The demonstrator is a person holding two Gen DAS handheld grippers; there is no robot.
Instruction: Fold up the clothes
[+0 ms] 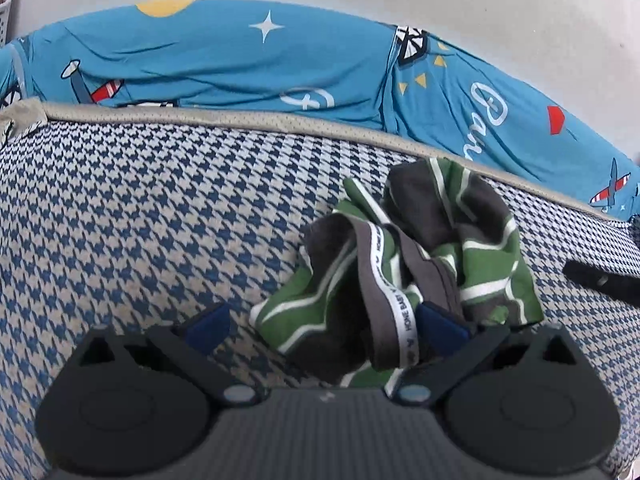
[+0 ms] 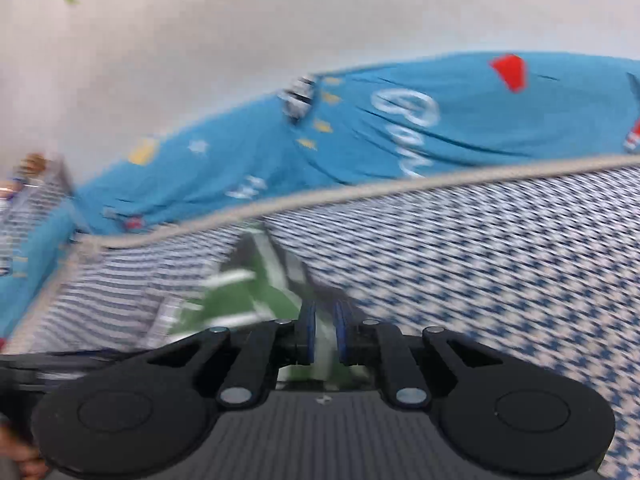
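The checked mat (image 1: 140, 220) gives a flat folding surface; a blue sheet (image 1: 240, 60) borders it at 12 o'clock. The striped garment (image 1: 420, 264) lies crumpled at centre. Left tongs (image 1: 324, 324) stand spread, ready to take it; right tongs (image 2: 325, 334), nearly closed, appear to pinch its edge.

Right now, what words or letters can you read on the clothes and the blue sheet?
"HOME BABY" repeats in small dark print along the white waistband band of the crumpled green and grey striped garment; the rest of that strip is too small to read.
White cursive on the blue printed sheet starts "Ca"; the letters after it are hidden by the cushion edge.
In the right wrist view the same writing is too blurred to read.
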